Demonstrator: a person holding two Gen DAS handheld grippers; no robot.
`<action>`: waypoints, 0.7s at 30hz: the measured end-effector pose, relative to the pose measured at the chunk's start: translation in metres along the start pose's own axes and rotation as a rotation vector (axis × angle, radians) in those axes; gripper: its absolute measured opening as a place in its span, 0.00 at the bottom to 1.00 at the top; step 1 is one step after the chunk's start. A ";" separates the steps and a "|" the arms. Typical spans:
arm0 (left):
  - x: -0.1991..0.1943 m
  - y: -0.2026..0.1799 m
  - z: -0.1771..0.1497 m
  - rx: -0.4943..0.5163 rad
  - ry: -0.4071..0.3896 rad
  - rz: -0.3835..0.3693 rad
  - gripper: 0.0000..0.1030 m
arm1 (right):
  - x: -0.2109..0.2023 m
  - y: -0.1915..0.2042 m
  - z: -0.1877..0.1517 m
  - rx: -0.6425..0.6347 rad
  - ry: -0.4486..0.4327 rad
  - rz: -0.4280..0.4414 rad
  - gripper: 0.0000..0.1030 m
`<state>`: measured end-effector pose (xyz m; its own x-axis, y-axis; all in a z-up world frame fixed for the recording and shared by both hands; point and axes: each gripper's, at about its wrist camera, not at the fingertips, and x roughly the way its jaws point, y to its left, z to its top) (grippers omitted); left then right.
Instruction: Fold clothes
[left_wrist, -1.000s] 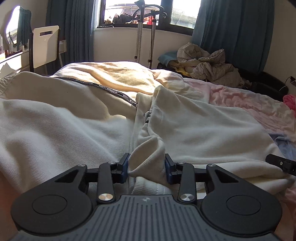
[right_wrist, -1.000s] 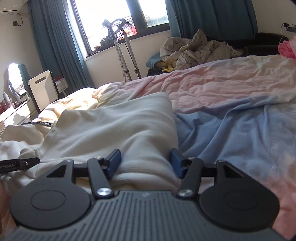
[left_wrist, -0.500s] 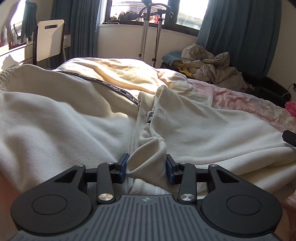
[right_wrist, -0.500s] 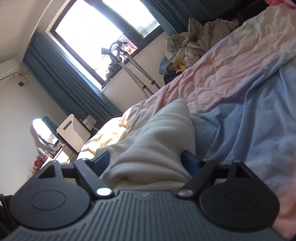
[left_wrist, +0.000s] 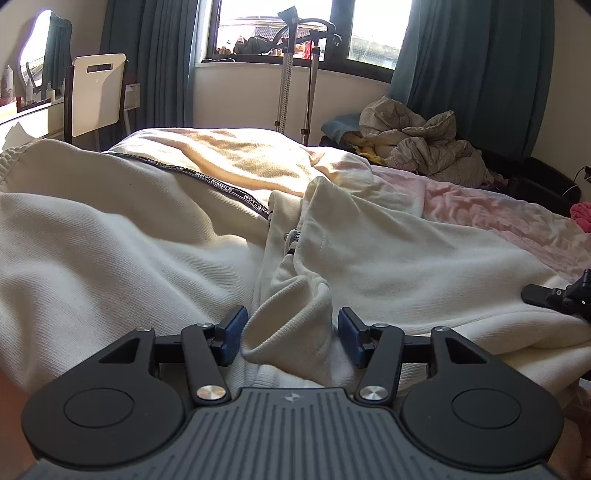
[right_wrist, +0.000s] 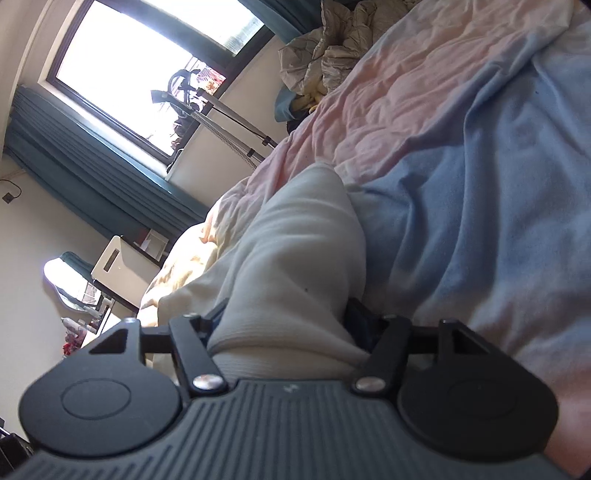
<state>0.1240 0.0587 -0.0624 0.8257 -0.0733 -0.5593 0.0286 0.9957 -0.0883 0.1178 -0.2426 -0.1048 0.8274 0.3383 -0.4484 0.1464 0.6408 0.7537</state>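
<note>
A cream zip-up sweatshirt (left_wrist: 388, 254) lies spread on the bed, with a black lettered strap (left_wrist: 221, 184) across it. My left gripper (left_wrist: 290, 339) is low at its near hem, jaws apart, with a ribbed cuff (left_wrist: 291, 336) bunched between the blue pads and not squeezed. My right gripper (right_wrist: 286, 321) is tilted, and its jaws hold a thick fold of the same cream cloth (right_wrist: 295, 266). Part of the right gripper shows at the right edge of the left wrist view (left_wrist: 554, 295).
The bed has a pink and blue cover (right_wrist: 480, 192) and a yellow blanket (left_wrist: 240, 155). A crumpled grey jacket (left_wrist: 417, 140) lies beyond the bed. A clothes-rack pole (left_wrist: 286, 74) stands by the window, and a white chair (left_wrist: 98, 92) at a desk on the left.
My right gripper has rolled and tilted upward with the cream fold between its jaws. My left gripper has stayed at the cuff, with its jaws a little wider.
</note>
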 end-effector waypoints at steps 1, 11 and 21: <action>-0.001 -0.003 -0.002 0.020 -0.001 -0.012 0.65 | -0.002 0.003 0.002 -0.015 -0.007 -0.010 0.39; -0.053 -0.023 0.015 0.054 -0.118 -0.140 0.76 | -0.065 0.046 0.056 -0.091 -0.187 0.008 0.22; -0.008 -0.117 0.030 0.115 -0.095 -0.115 0.84 | -0.139 0.020 0.110 -0.129 -0.445 -0.050 0.22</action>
<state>0.1309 -0.0560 -0.0230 0.8625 -0.1872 -0.4701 0.1861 0.9813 -0.0493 0.0653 -0.3528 0.0256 0.9774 -0.0056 -0.2115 0.1465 0.7389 0.6577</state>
